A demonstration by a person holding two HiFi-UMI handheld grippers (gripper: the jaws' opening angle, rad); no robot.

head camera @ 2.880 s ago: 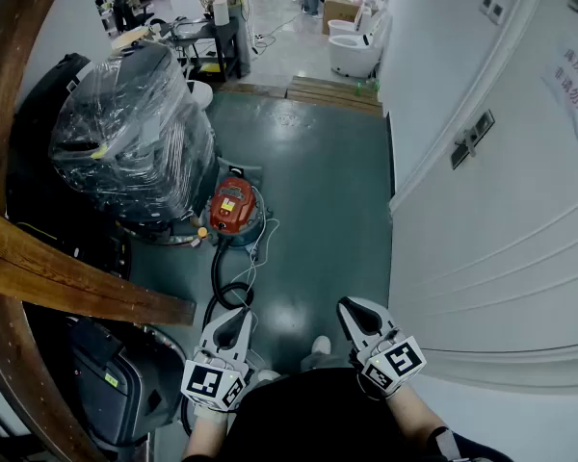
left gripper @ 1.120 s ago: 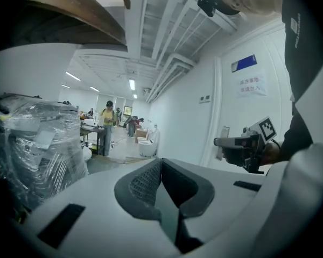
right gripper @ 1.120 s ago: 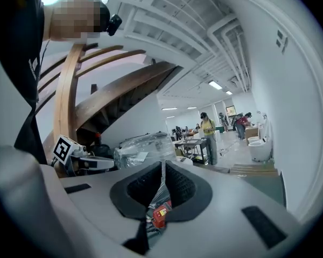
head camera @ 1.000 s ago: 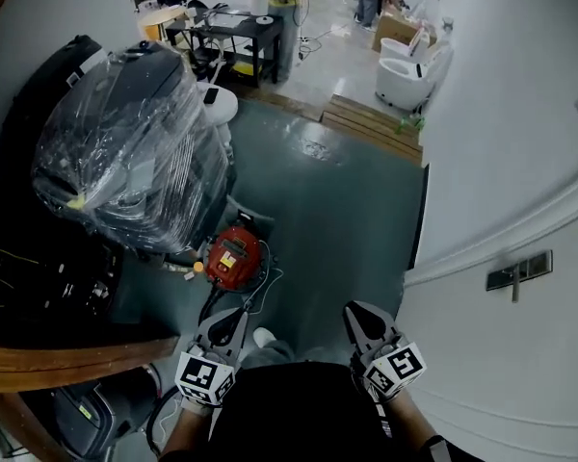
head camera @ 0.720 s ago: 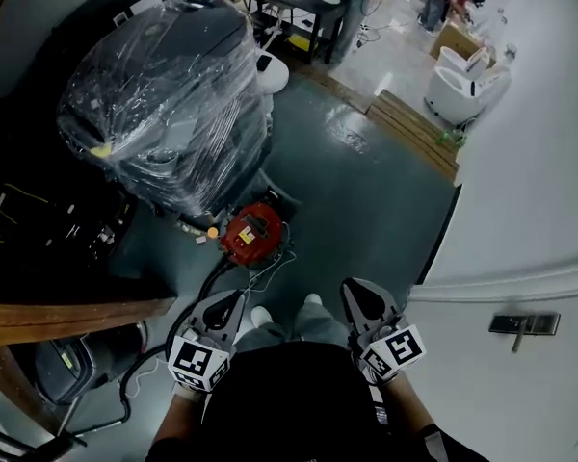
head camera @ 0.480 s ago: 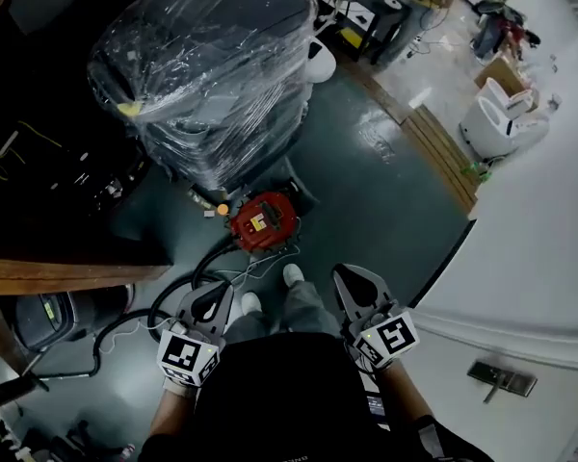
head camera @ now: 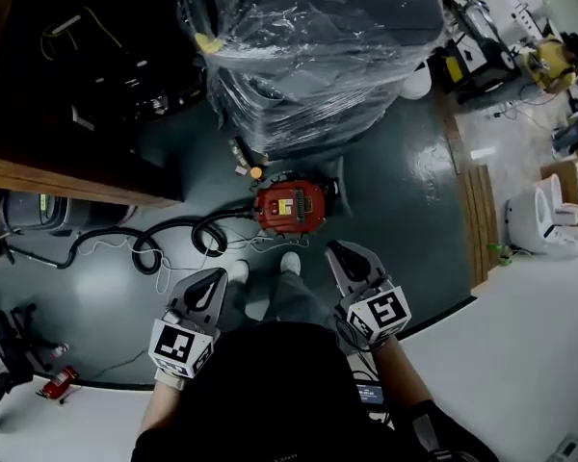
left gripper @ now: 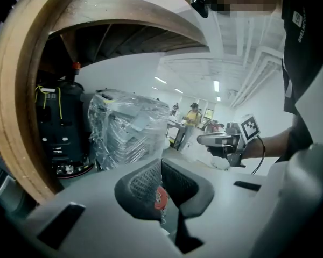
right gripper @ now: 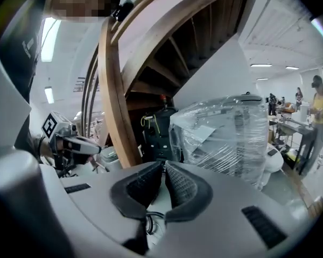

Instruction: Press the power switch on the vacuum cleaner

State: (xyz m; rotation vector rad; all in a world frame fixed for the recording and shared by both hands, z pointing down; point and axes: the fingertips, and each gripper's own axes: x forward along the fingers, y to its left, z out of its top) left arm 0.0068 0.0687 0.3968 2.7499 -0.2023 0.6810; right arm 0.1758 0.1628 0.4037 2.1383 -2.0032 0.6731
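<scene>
Vacuum cleaner (head camera: 291, 206) is the little red one sitting on the dark green floor. It's out ahead of both grippers and roughly centred between them, just past the person's white shoes (head camera: 289, 262). Neither gripper is touching it; both are held up near the person's waist, well above it.

The left gripper (head camera: 212, 282) has its jaws closed together with nothing pinched in them. In the left gripper view there's a bit of red from the vacuum showing low down behind the pads. The right gripper (head camera: 345, 256) is the same: pads pressed tip to tip, nothing held, and some floor and a loop of cable visible below them.

A black hose (head camera: 173, 243) snakes off from the vacuum's left side and runs ahead of the left gripper, with thin white cable tangled around it. Straight beyond the vacuum, further from the grippers, is a big machine wrapped in clear plastic film (head camera: 318, 56). A small orange thing (head camera: 255, 172) lies on the floor between the two; can't tell what it is.

Ahead and left of the left gripper there's a wooden beam (head camera: 77, 176). Off to the right of the right gripper are some wooden boards (head camera: 477, 215) and a white toilet (head camera: 544, 219).
</scene>
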